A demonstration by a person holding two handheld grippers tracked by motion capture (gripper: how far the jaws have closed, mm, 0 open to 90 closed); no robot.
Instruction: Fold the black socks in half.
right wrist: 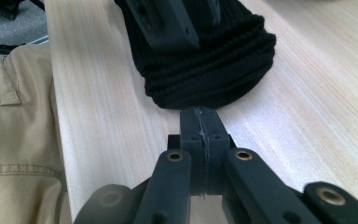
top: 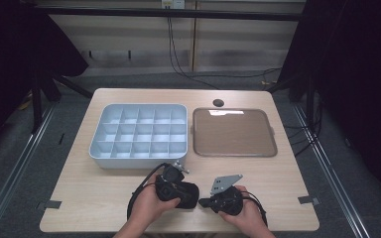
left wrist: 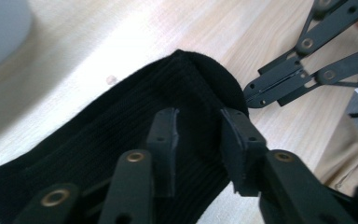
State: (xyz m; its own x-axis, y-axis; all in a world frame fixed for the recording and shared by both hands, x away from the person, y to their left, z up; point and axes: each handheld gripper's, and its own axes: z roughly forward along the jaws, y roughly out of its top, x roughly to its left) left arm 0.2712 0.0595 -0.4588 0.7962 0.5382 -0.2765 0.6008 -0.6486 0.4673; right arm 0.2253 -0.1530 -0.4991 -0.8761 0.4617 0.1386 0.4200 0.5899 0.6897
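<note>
A: What is lying on the table (top: 99,198), from big to small?

B: The grey compartment box (top: 139,133), the brown tray (top: 234,133), then the black ribbed sock (left wrist: 121,140) at the near edge. No writing is readable.

A: And the grippers?

B: The left gripper (left wrist: 198,140) is standing apart over the sock, pads not pressing. The right gripper (right wrist: 200,126) is staying together, its tip just at the sock's end.
</note>
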